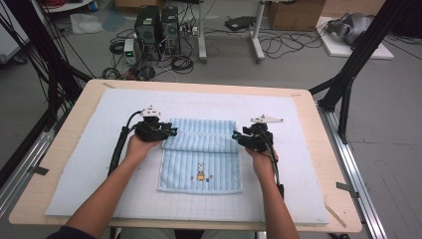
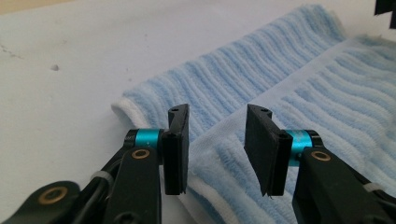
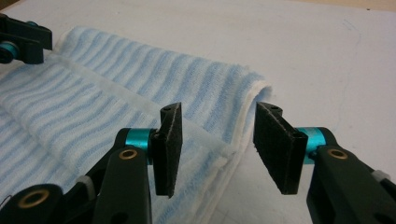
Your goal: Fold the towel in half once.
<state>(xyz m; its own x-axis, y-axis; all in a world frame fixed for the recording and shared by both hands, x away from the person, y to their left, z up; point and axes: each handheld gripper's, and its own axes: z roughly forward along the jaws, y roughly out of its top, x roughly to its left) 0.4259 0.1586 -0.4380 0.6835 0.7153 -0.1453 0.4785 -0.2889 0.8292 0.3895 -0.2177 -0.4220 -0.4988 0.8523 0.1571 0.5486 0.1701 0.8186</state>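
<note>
Blue striped towel (image 1: 201,154) sits mid-mat on the white padded mat (image 1: 74,164), its far strip folded over toward the person, so the fold's long axis runs left to right across the table. Left gripper (image 1: 171,132) is at the fold's left end, right gripper (image 1: 236,135) at its right end, each pointing inward along that axis. Looking down the left gripper's jaws: they stand partly apart, nothing pinched, the folded hem (image 2: 243,126) lying just beyond and below the gap. Same story on the right, jaws partly apart and empty, the towel's rounded right corner (image 3: 254,88) just ahead between them. Each hand has its own end, equally near. My read: the fold is laid, and any next grab runs along the towel's side edges, near of the grippers.
</note>
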